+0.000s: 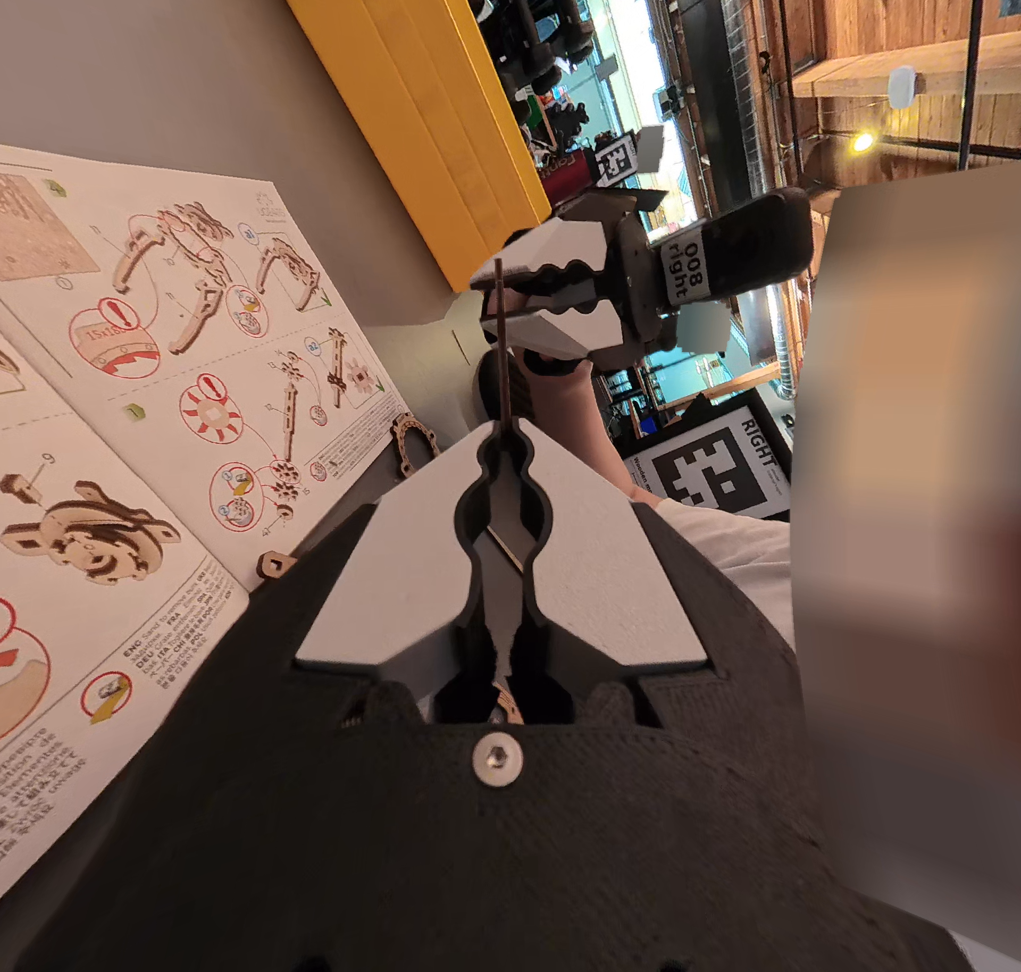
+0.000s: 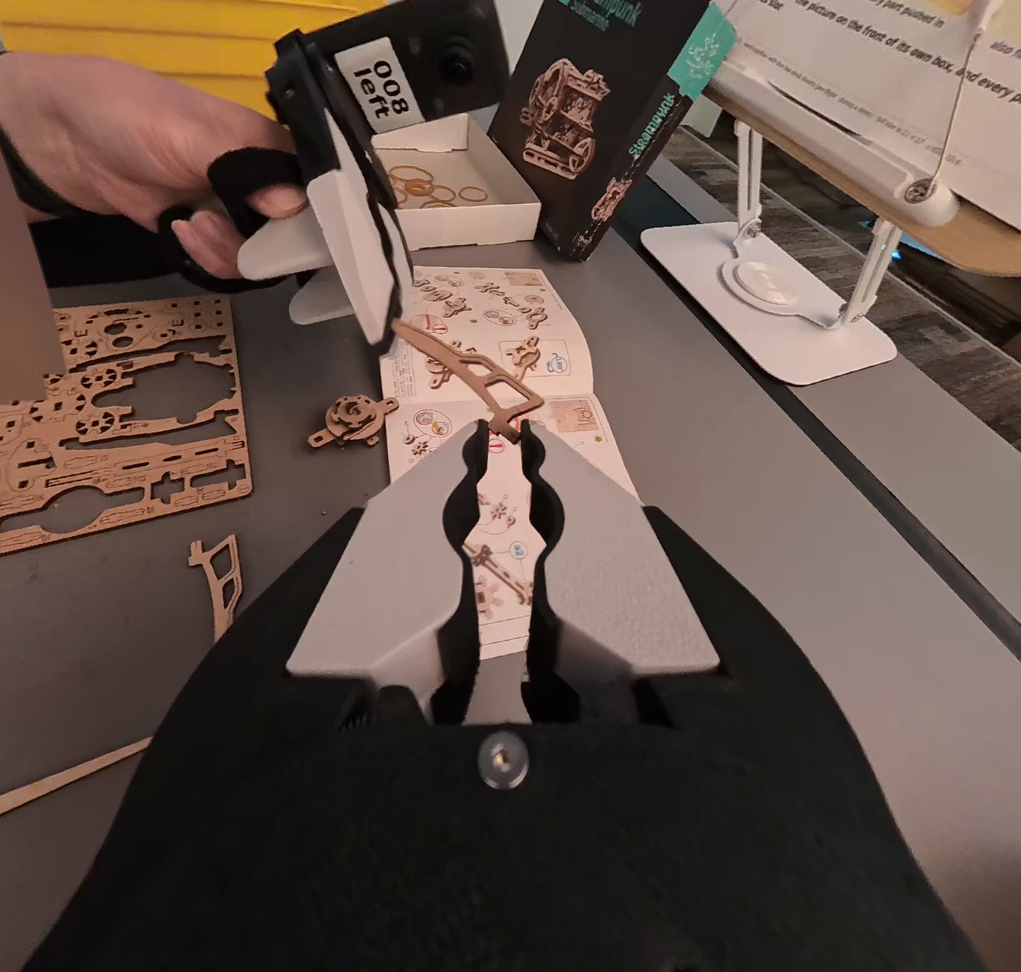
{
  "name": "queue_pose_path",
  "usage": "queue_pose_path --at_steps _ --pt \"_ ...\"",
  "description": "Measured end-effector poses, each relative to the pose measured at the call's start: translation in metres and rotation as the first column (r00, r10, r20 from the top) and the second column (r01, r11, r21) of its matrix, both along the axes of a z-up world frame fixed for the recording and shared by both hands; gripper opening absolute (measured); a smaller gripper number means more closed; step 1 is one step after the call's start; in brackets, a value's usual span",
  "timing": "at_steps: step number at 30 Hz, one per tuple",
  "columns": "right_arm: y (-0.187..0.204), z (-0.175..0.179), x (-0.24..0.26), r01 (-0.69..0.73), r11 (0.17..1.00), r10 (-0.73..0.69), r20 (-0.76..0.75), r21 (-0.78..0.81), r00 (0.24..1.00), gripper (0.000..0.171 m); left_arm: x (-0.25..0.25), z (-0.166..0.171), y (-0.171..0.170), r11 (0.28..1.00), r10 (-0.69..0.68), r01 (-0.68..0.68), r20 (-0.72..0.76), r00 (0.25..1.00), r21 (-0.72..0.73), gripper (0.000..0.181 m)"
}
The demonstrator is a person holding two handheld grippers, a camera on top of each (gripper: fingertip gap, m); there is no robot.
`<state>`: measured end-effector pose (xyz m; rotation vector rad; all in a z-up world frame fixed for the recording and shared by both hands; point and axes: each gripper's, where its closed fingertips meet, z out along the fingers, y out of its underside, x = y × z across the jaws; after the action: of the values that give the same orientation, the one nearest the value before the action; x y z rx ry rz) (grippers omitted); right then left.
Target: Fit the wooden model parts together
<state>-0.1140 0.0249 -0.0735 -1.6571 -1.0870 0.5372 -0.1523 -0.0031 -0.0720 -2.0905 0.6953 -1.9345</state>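
A thin curved wooden part (image 2: 469, 371) with cut-out openings hangs in the air above the instruction sheet (image 2: 497, 338). It is held at both ends. My left gripper (image 2: 387, 335) is shut on its far end, coming down from the upper left. My right gripper (image 2: 505, 430) is shut on its near end tab. In the left wrist view the part (image 1: 500, 349) shows edge-on as a dark strip running from my left gripper (image 1: 505, 427) up to my right gripper (image 1: 489, 302). A round assembled wooden piece (image 2: 353, 420) lies on the table beside the sheet.
A punched plywood sheet (image 2: 110, 420) and a loose curved part (image 2: 221, 581) lie at the left. A white tray of rubber bands (image 2: 497, 211), the model's box (image 2: 602, 117), yellow bins (image 2: 138, 6) and a white document stand (image 2: 773, 293) ring the grey table (image 2: 718, 503). About 5 cm separates my left fingertips from my right. My left tips are roughly 8 cm from the round assembled wooden piece (image 2: 353, 420).
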Motion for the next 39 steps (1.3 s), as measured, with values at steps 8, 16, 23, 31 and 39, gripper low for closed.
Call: queue_pose_path --at_steps 8,16,23,31,39 --pt "-0.037 -0.016 -0.024 -0.236 0.968 0.24 0.033 -0.088 0.97 0.01 0.008 -0.006 -0.027 0.988 -0.152 0.152 -0.053 0.987 -0.001 0.035" --pt "-0.044 -0.006 -0.031 -0.265 0.964 0.266 0.024 -0.023 0.964 0.012 0.013 -0.006 -0.034 0.982 -0.178 0.178 0.006 0.984 -0.059 0.0" --pt "-0.035 -0.055 0.045 -0.066 0.928 0.149 0.203 -0.367 0.968 0.021 0.003 -0.003 -0.016 0.994 -0.103 0.103 0.0 0.995 -0.031 0.0" --pt "-0.053 -0.091 0.028 -0.071 0.879 0.25 0.329 -0.471 0.911 0.028 0.004 -0.004 -0.017 0.993 -0.11 0.11 0.003 0.994 -0.048 0.0" --pt "-0.053 -0.093 0.024 -0.103 0.925 0.268 0.436 -0.365 0.859 0.011 0.003 -0.005 -0.014 0.992 -0.09 0.091 0.016 0.996 -0.082 0.0"
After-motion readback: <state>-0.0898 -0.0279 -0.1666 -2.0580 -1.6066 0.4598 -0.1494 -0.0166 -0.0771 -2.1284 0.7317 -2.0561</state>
